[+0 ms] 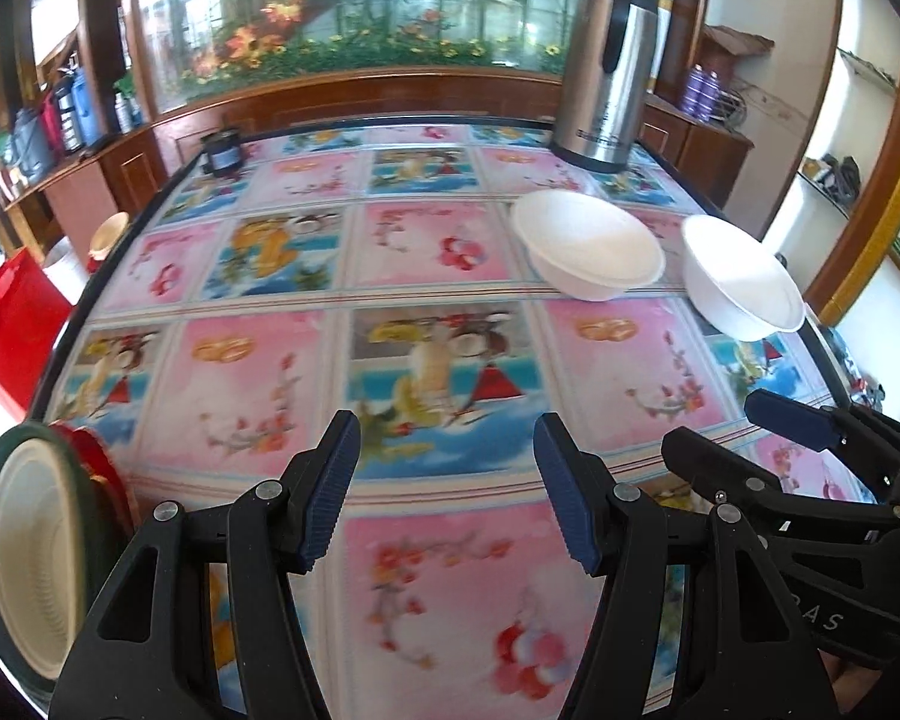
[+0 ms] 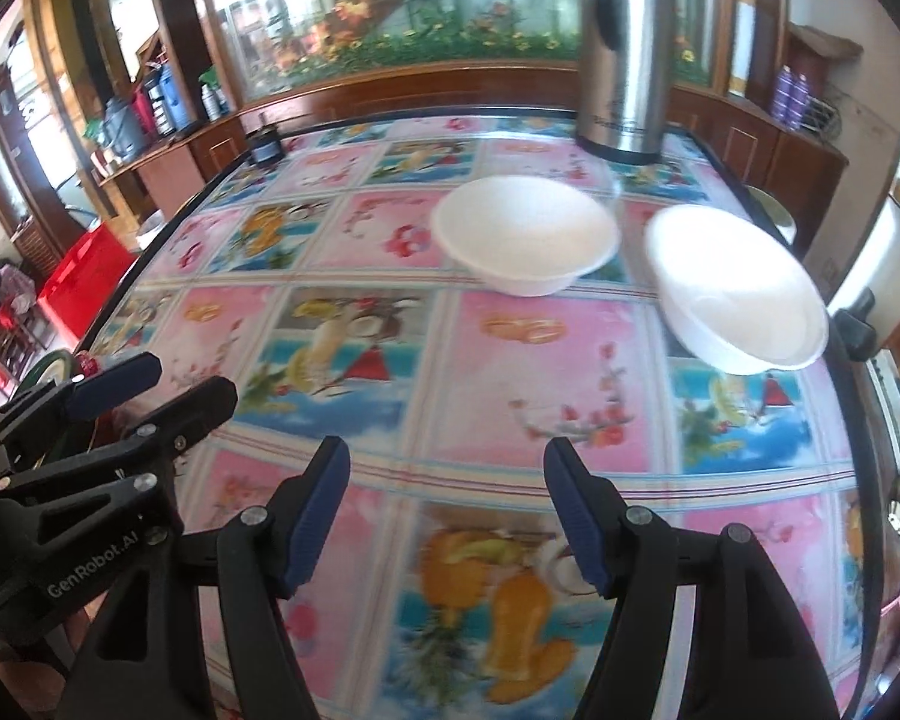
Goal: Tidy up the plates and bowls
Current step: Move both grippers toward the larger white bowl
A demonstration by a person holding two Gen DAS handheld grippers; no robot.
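1. Both tools were released and empty: the left gripper (image 1: 447,483) and the right gripper (image 2: 447,510) hung over the patterned tablecloth (image 2: 510,360) with jaws apart and nothing between the pads.
2. The two white bowls stood ahead of both tools, toward the far right of the table. The nearer bowl (image 2: 735,288) sat ahead and right of the right gripper, close to the table's edge; the farther bowl (image 2: 525,234) stood just beside it, apart, almost straight ahead.
3. A stack of plates (image 1: 36,558) lay at the left gripper's left, at the table's corner.
4. The step in hand looked like a reach for a bowl. Done well, one pad would go inside the rim and one outside, closing gently, since the thin wall probably flexes.
5. The steel flask (image 2: 624,54) stood beyond the bowls; keeping the approach low would avoid it.
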